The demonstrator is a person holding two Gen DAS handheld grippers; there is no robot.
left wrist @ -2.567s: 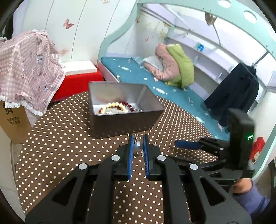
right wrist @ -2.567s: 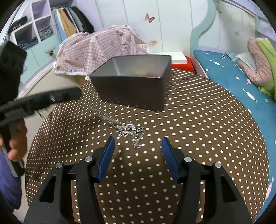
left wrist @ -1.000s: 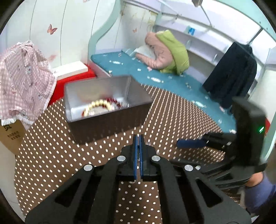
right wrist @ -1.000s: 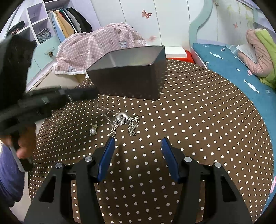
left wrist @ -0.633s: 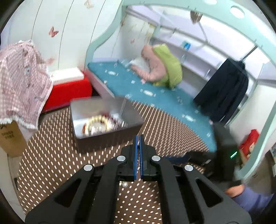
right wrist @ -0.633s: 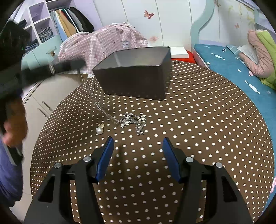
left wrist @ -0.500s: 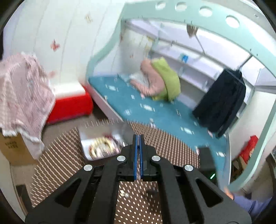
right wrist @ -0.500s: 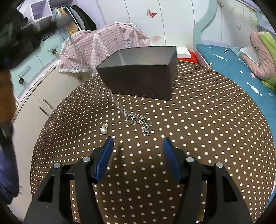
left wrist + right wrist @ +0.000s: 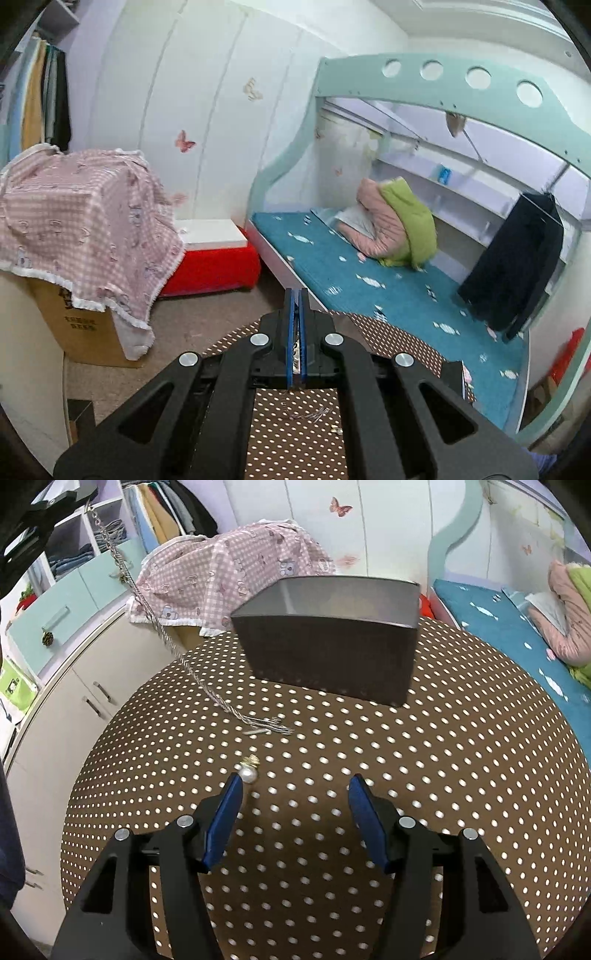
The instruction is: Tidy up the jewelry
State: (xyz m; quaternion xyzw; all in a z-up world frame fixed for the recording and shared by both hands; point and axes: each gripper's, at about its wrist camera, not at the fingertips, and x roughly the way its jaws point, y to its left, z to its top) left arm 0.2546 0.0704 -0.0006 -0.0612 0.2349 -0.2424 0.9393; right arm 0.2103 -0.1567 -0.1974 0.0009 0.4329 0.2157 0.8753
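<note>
2 hand-held grippers: our left hand-held gripper [image 9: 295, 334], pinched on the silver chain [image 9: 162, 635], lifts it; its tail touches the tabletop [image 9: 461, 775]. Right hand-held gripper [image 9: 293, 821] gapes wide. Next, we carry it over the far tin box [image 9: 332, 657].

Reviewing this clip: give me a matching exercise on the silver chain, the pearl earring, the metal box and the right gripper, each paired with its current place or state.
Things:
1. silver chain
2. pearl earring
3. metal box
4. right gripper

States:
A. open, holding nothing
B. stands at the table's far side
C. lies on the cloth by the right gripper's left finger
D. stretched up from the table to the left gripper

Pairs: 1-D, 2-C, 3-B, 4-A
</note>
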